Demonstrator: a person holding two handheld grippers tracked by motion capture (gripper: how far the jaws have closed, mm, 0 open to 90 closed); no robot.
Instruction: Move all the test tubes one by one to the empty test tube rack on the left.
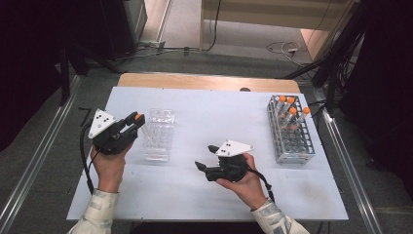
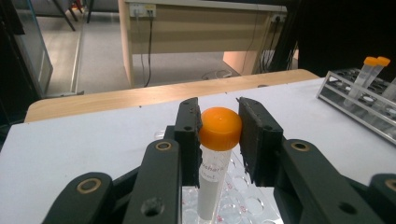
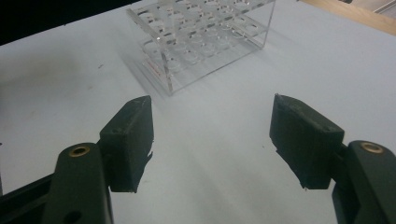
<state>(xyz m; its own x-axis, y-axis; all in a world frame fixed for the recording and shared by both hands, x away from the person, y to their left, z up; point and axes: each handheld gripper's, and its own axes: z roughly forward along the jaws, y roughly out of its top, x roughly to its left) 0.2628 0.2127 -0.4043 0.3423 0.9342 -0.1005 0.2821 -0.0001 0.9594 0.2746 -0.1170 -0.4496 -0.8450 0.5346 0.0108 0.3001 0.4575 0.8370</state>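
**Mia:** Where is the tube with the orange cap?

**Ben:** It is pinched at its cap between the two black jaws of the left gripper. It hangs straight down, right over the clear rack, at that rack's left edge.

**Mia:** What else is near the clear rack?

**Ben:** Far to its right stands a metal rack with four more orange-capped tubes in its back end. Both racks sit on the white table. Nothing lies between the tube and the holes under it.

**Mia:** And the hands?

**Ben:** The left hand reaches up from the bottom and tips its gripper toward the clear rack. The right hand is to the right of the clear rack, low over the table. The right gripper points back at that rack, jaws wide apart, holding nothing.
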